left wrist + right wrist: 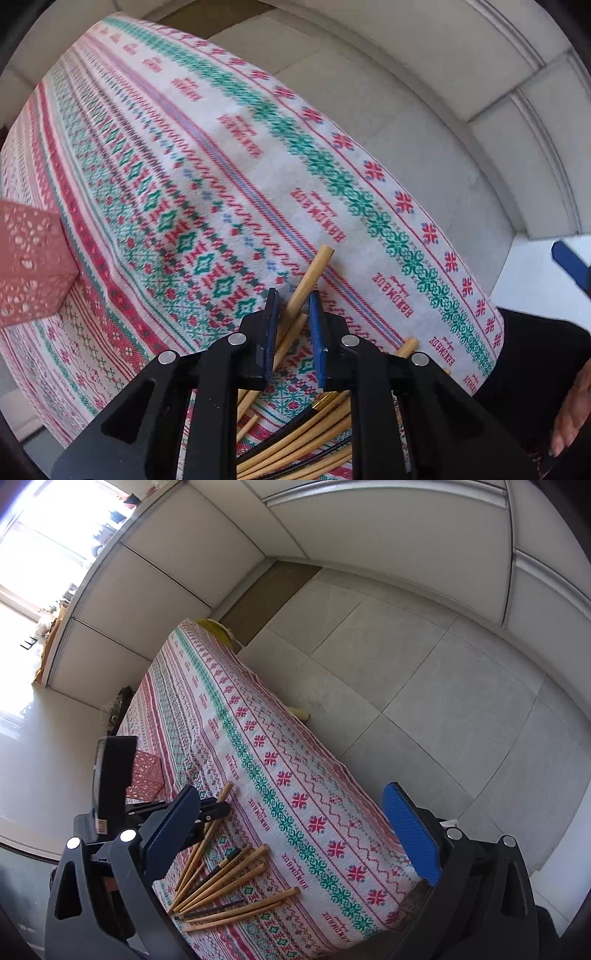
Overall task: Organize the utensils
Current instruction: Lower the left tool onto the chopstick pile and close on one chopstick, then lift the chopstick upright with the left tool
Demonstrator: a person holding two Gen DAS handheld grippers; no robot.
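Several bamboo chopsticks (229, 882) and a few dark ones lie fanned on the patterned tablecloth (280, 775). My left gripper (293, 306) is shut on one bamboo chopstick (312, 275), its end sticking out past the blue pads. The same gripper (218, 808) shows in the right wrist view, holding that chopstick (214, 823). More chopsticks (306, 439) lie under it. A pink perforated holder (29, 266) stands at the left, also in the right wrist view (147, 775). My right gripper (291, 834) is open and empty, held above the cloth.
The table's long edge (461, 280) drops to a grey tiled floor (424, 672). White cabinet panels (207, 542) line the walls. A hand (572, 410) shows at the lower right of the left wrist view.
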